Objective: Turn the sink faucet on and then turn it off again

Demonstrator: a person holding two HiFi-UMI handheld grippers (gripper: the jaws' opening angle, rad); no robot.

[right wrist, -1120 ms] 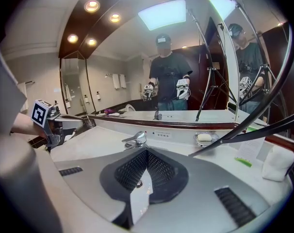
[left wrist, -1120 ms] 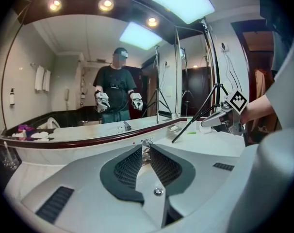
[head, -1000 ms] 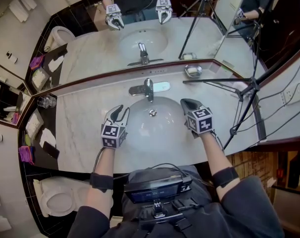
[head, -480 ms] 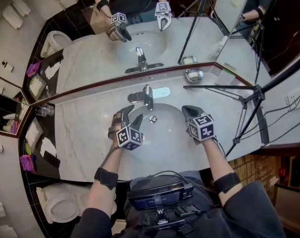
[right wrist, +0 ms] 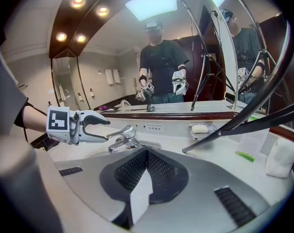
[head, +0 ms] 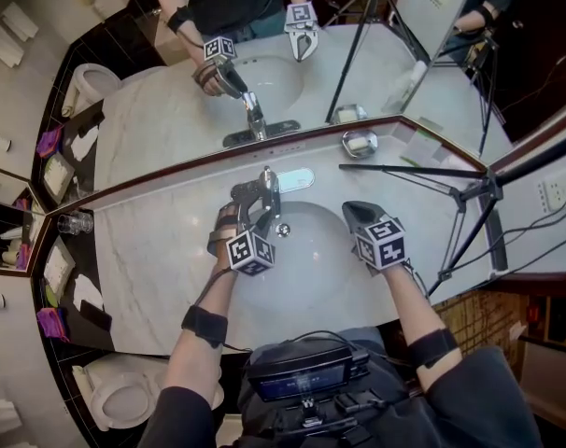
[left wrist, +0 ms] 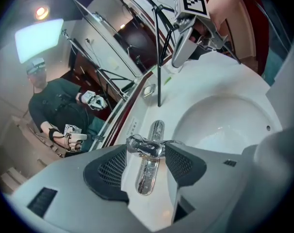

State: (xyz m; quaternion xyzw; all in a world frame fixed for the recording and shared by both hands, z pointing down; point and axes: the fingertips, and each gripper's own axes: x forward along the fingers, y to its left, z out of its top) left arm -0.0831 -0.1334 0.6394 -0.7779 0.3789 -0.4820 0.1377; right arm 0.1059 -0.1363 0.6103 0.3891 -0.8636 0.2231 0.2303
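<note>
The chrome faucet (head: pixel 272 183) stands behind the white basin (head: pixel 311 255). My left gripper (head: pixel 253 199) has reached it. Its jaws have just been opening and now stand wide. The handle lever (left wrist: pixel 144 147) lies between the pads with a gap on each side. From the right gripper view, the left gripper (right wrist: pixel 91 126) has one jaw above and one below the lever's tip (right wrist: pixel 122 131). My right gripper (head: pixel 351 211) hangs shut and empty over the basin's right side, pads together (right wrist: pixel 147 154). No water is running into the basin (left wrist: pixel 224 125).
A soap dish (head: pixel 360 142) with a bar sits on the marble counter at the back right. A black tripod (head: pixel 451 171) stands over the counter's right end. A glass (head: pixel 73 222) sits at the far left. The wall mirror rises right behind the faucet.
My left gripper moved up and right from the basin's left rim to the faucet, rolled over, and opened its jaws around the handle. The right gripper stayed by the basin's right side.
</note>
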